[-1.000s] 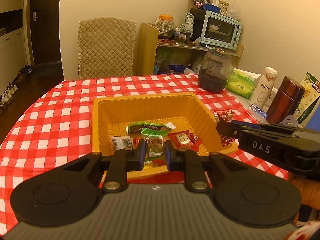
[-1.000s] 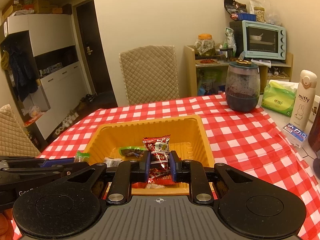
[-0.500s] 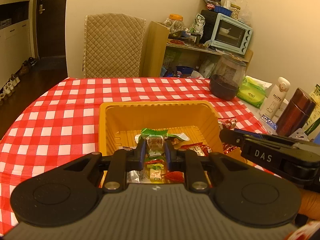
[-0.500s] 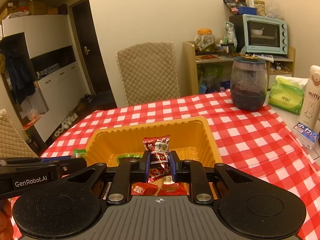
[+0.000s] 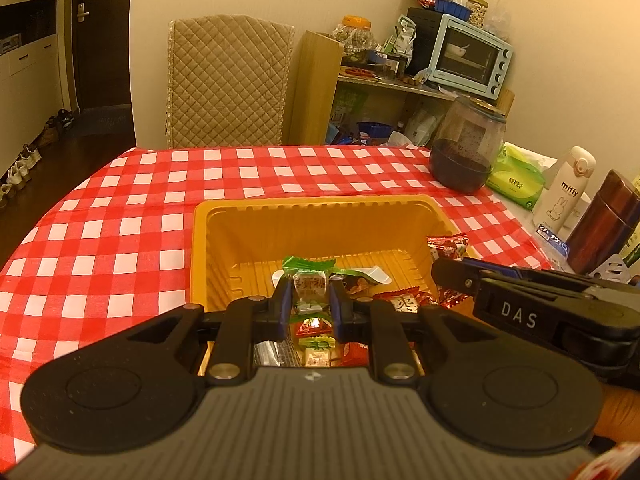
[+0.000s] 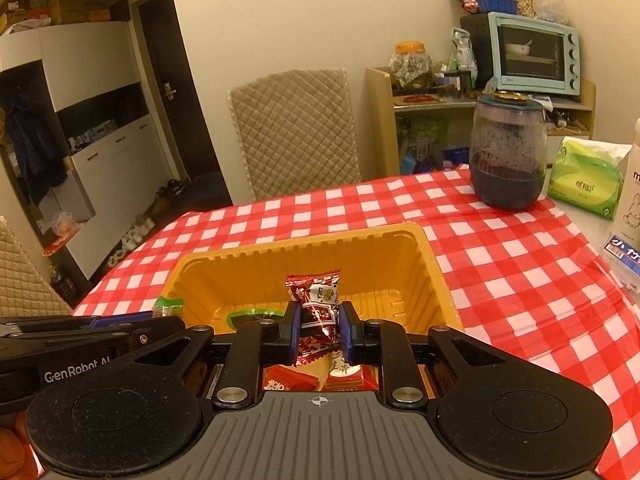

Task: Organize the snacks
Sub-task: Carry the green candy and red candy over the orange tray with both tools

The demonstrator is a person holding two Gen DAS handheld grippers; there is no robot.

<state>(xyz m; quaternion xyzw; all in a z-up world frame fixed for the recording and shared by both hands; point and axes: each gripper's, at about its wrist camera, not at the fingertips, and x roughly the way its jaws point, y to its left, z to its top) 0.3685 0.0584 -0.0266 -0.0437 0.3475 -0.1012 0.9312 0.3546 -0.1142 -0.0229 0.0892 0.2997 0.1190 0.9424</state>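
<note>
Both candies have been carried closer over the yellow tray [image 5: 224, 216] on the checked counter [image 5: 120, 216]. One green-topped candy [image 5: 309, 284] is clamped by the left hand-held gripper [image 5: 309, 304]; one red candy [image 6: 316, 312] is clamped by the right hand-held gripper [image 6: 319, 330], above several loose wrapped snacks

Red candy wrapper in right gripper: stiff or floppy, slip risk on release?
Red candy wrapper probably light and crinkly: its top stands unsupported above the right gripper. The glossy film looks slippery. It should drop into the yellow tray without bouncing much.
</note>
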